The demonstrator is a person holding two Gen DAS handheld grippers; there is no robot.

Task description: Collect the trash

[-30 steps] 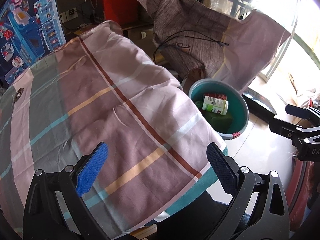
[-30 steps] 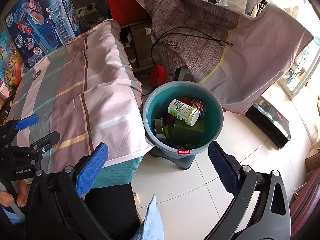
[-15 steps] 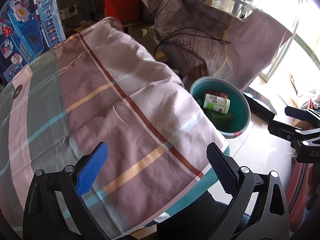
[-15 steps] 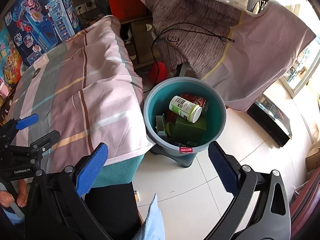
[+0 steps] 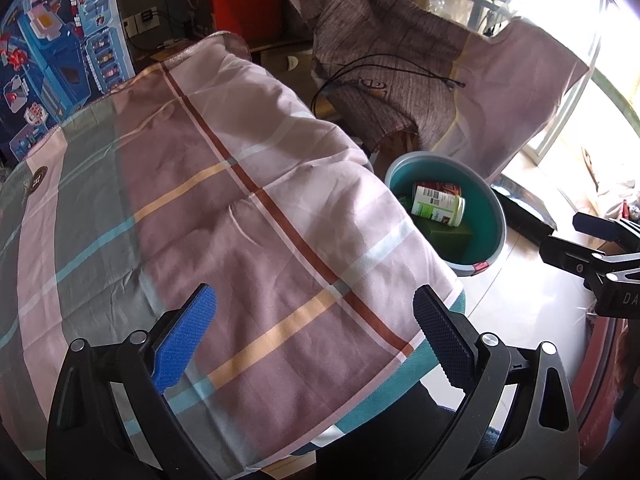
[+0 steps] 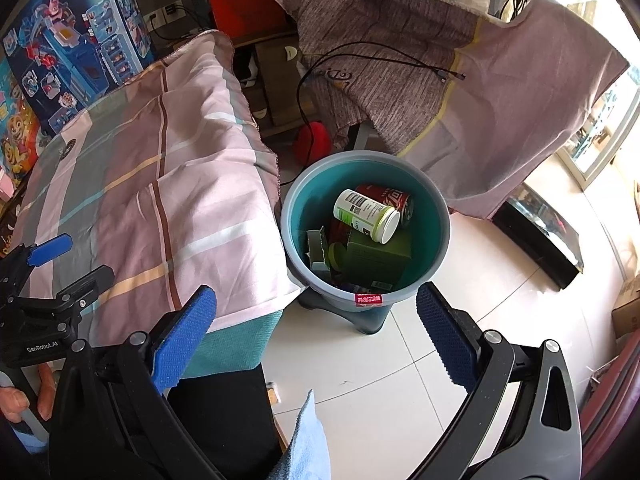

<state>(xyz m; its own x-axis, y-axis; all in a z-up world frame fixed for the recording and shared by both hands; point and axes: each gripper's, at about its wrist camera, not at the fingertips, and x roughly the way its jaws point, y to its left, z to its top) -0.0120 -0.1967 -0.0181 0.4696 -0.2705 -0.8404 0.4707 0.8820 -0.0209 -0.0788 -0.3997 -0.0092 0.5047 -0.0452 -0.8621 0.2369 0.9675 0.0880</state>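
Bottle [image 6: 366, 216] lies tilted in bin [image 6: 436, 204], cap toward lower right; both grippers wide, empty.

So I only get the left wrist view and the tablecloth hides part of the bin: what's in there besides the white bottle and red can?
Observer: In the round teal plastic bin, a dark green cardboard box lies under the white green-labelled bottle.
Operator: Anything beside the box?
Observer: A round green lid and grey card scraps.
Operator: Right gripper holding something?
Observer: No, the right gripper is open, fingers empty.
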